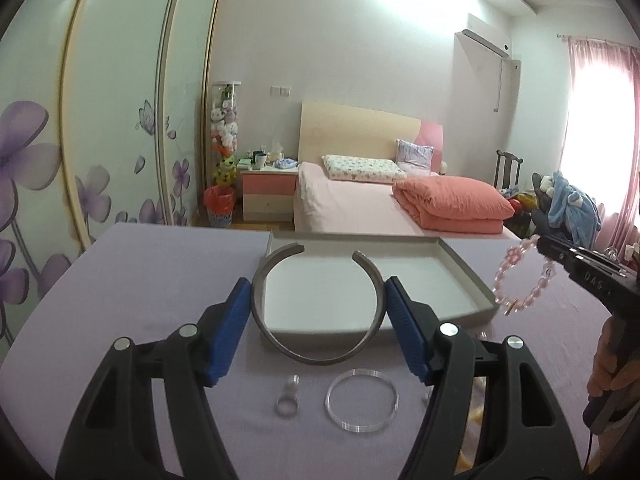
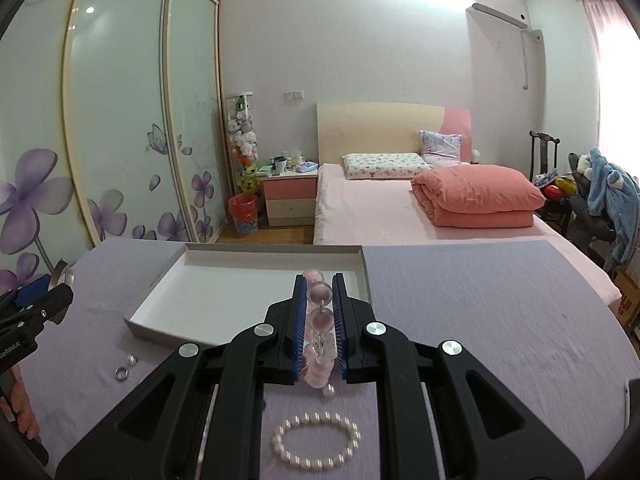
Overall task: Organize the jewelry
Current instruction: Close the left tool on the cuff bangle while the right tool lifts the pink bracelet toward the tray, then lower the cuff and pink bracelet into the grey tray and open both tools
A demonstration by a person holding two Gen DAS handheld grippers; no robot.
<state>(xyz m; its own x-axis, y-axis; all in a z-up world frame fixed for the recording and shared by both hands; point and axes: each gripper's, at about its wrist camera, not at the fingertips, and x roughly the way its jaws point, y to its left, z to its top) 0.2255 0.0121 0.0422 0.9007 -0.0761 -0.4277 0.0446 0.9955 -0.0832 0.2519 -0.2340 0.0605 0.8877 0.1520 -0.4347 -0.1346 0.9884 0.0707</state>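
My left gripper (image 1: pixel 318 292) is shut on a grey open metal bangle (image 1: pixel 316 354) and holds it above the near edge of the white tray (image 1: pixel 466 276). My right gripper (image 2: pixel 319 292) is shut on a pink bead bracelet (image 2: pixel 320 318), held over the tray's (image 2: pixel 160 300) near right corner; the bracelet also hangs at the right in the left wrist view (image 1: pixel 520 280). A clear bangle (image 1: pixel 362 400) and a small clear ring (image 1: pixel 288 400) lie on the lilac cloth. A white pearl bracelet (image 2: pixel 316 444) lies below my right gripper.
The table is covered with a lilac cloth (image 2: pixel 480 320). Small clear rings (image 2: pixel 125 370) lie left of the tray's front. Behind the table are a pink bed (image 2: pixel 400 208), a nightstand (image 2: pixel 290 196) and sliding wardrobe doors (image 2: pixel 120 120).
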